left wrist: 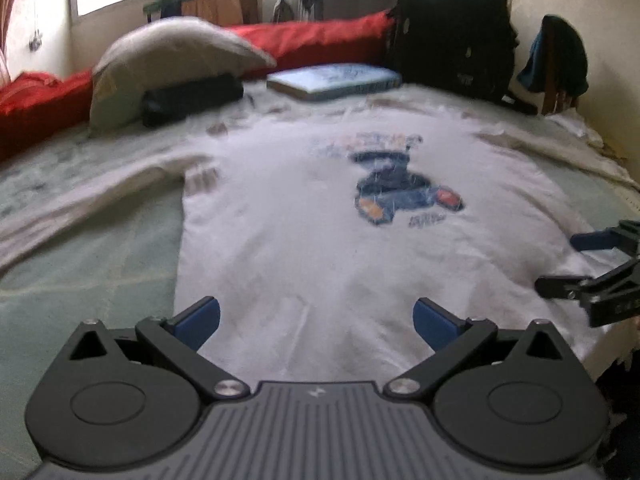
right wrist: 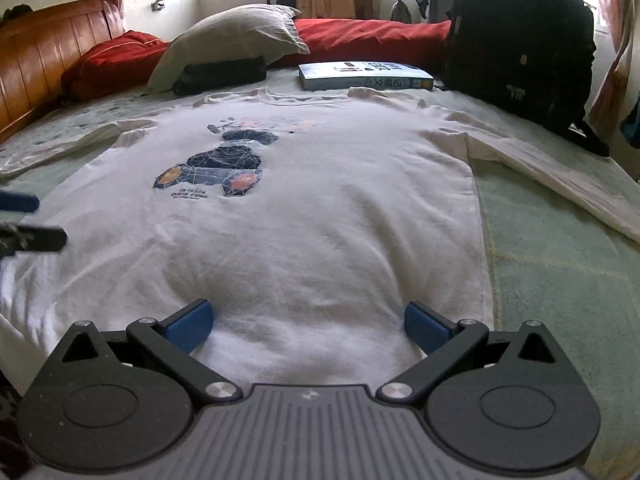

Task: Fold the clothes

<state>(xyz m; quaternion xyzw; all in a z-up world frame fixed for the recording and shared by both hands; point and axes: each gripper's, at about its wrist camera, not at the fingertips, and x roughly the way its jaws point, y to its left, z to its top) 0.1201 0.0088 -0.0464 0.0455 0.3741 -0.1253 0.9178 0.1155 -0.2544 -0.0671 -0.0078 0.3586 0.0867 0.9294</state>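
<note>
Here, the white long-sleeved shirt (right wrist: 304, 208) is lying face up and flat on the green bedspread (right wrist: 560, 272), its printed graphic (right wrist: 212, 172) showing and both sleeves spread outward. The right gripper (right wrist: 308, 322) is hovering low over the hem with its jaws spread wide and nothing between them; the left gripper (left wrist: 316, 320) is doing the same nearer the other side, equally open and empty. Beyond the collar a book (right wrist: 360, 76), a dark pouch (right wrist: 220, 74), a pillow (right wrist: 232, 36) and a black backpack (right wrist: 516, 40) are crowding the far edge. The risk, as I judge it, is pinching only the top layer of cloth, or catching bedspread too, giving a skewed fold; a long fold could also land against the book.
</note>
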